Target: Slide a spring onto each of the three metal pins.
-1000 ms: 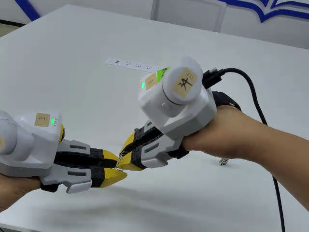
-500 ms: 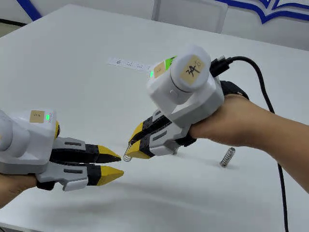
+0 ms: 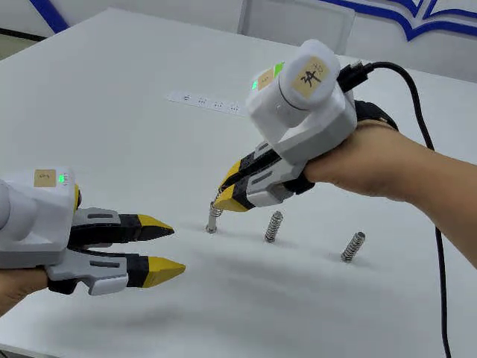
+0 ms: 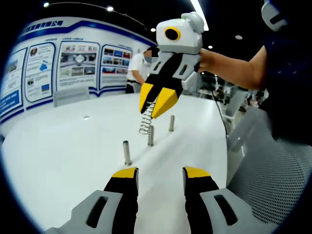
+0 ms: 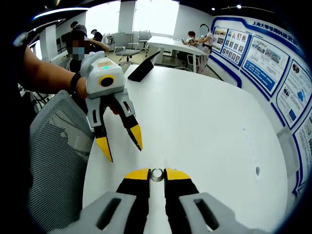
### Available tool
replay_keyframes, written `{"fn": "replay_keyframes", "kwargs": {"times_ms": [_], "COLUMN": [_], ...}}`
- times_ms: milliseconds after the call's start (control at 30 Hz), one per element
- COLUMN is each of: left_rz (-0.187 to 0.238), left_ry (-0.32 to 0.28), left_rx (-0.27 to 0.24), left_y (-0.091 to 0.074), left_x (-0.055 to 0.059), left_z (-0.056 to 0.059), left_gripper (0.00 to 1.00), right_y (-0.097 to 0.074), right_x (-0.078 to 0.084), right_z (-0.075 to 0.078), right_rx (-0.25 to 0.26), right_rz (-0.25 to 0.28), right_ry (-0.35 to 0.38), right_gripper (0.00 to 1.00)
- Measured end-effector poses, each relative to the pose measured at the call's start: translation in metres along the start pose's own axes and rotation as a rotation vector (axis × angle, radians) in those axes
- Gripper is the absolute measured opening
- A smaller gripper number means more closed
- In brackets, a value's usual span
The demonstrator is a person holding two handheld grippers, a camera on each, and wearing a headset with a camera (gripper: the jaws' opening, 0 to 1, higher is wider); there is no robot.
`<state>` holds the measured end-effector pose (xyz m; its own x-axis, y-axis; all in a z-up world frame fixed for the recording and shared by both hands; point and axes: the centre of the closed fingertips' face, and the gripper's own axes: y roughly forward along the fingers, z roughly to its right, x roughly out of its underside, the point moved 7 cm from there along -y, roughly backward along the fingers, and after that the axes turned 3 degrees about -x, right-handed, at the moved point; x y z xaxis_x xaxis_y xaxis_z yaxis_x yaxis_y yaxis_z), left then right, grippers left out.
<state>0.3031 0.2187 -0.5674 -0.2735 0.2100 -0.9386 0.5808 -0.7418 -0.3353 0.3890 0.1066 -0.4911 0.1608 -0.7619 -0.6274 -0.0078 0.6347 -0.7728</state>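
The white workbench top (image 3: 112,112) takes up most of the head view. A thin white printed strip (image 3: 205,99) lies flat on it, well behind the work.

The right gripper (image 3: 226,203), a white-bodied tool with black jaws and yellow tips, is held in a hand (image 3: 365,160) and angles down toward the table. A black cable (image 3: 406,82) trails from its rear. In the right gripper view its own jaws (image 5: 156,174) are pinched together on the top ring of a small steel coil spring (image 5: 156,174). In the left gripper view that spring (image 4: 145,123) hangs freely below the yellow tips (image 4: 149,113).

The left gripper (image 3: 170,246), of the same make, lies low at the near left edge, well apart from the pins. Its jaws stand spread with nothing between them, as its own view (image 4: 161,174) and the right gripper view (image 5: 122,148) both show.

Three short upright metal pins stand in a row on the table. The bare left pin (image 3: 212,221) carries no coil, and the left gripper view also shows it bare (image 4: 126,152). The held spring hangs just above it in the head view. Whether the spring's lower end touches the pin's top I cannot tell at this size. The middle pin (image 3: 274,226) and the right pin (image 3: 353,246) each wear a spring wrapped around the shaft.
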Motion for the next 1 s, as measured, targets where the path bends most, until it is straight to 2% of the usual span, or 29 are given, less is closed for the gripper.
{"fn": "replay_keyframes", "kwargs": {"times_ms": [267, 367, 1000], "left_rz": [0.003, 0.002, 0.001], "left_ry": [-0.018, -0.023, -0.042], "left_rx": [-0.013, -0.011, -0.018], "left_y": [0.001, 0.002, 0.001], "left_x": [0.002, 0.002, 0.005], "left_z": [0.0, 0.001, -0.001], "left_gripper": [0.46, 0.47, 0.52], "right_y": [0.008, 0.014, 0.035], "right_x": [0.004, 0.004, 0.006], "right_z": [0.029, 0.035, 0.034], "right_rx": [0.024, 0.024, -0.02], "right_rz": [-0.032, -0.043, -0.101], "right_ry": [0.032, 0.042, 0.061], "right_gripper": [0.12, 0.12, 0.12]}}
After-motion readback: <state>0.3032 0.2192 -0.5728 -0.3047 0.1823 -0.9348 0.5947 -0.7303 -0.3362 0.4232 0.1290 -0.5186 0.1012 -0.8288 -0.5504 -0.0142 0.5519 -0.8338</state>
